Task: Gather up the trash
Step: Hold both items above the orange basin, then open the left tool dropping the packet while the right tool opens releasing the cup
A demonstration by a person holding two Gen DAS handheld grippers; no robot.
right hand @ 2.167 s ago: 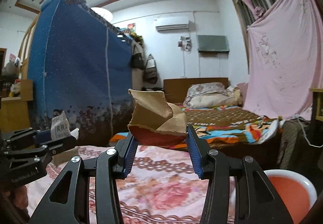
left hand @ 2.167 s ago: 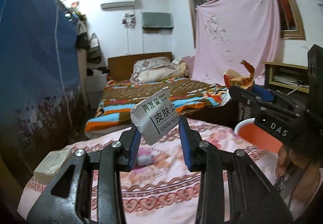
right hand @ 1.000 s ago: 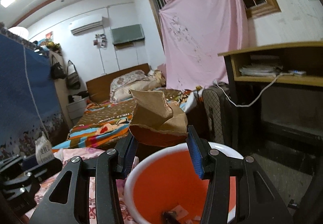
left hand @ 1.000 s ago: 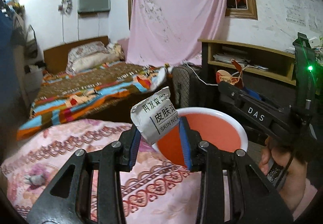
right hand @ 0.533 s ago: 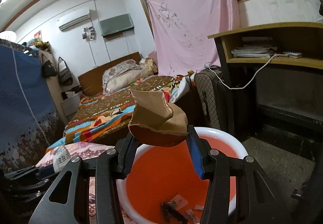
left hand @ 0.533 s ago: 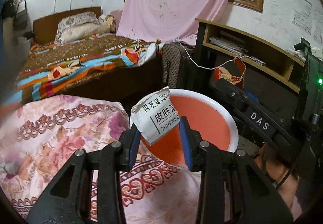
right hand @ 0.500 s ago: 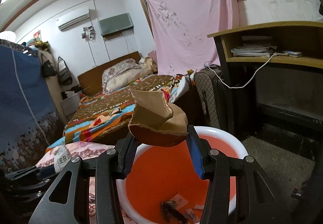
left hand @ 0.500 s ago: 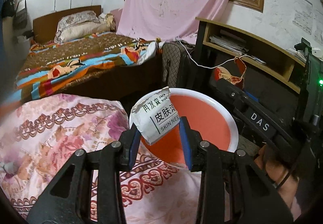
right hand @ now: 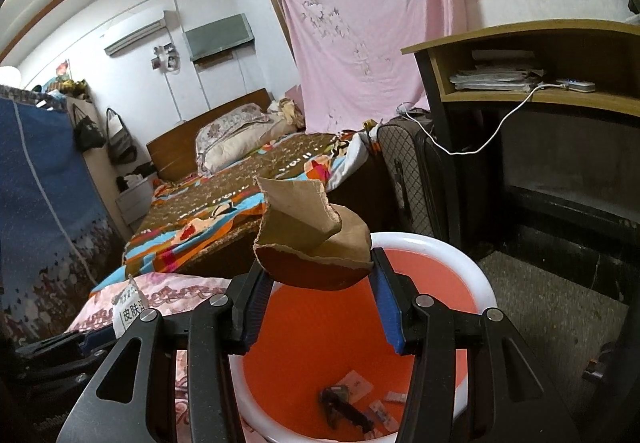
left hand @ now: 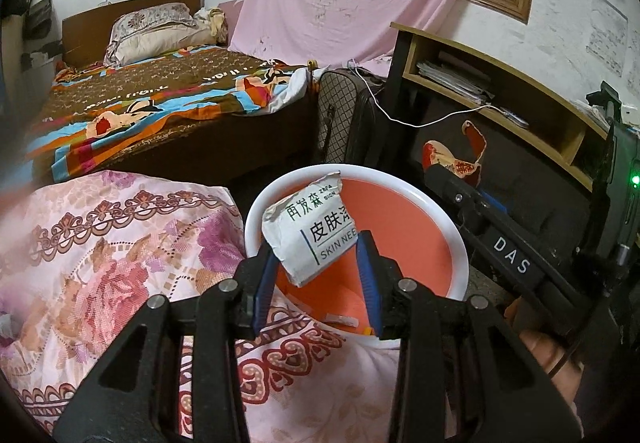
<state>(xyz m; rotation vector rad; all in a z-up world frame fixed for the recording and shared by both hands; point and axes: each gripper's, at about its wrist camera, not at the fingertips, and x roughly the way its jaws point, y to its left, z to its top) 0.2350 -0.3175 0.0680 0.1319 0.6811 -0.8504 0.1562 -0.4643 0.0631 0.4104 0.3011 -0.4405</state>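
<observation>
Both grippers now over bin: left pinching sachet, right apparently clamping cardboard.

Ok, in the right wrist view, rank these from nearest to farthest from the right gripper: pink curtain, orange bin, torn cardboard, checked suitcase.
1. torn cardboard, clamped in the right gripper.
2. orange bin, directly below and ahead.
3. checked suitcase, beyond the bin, right of centre.
4. pink curtain, on the far wall.
</observation>
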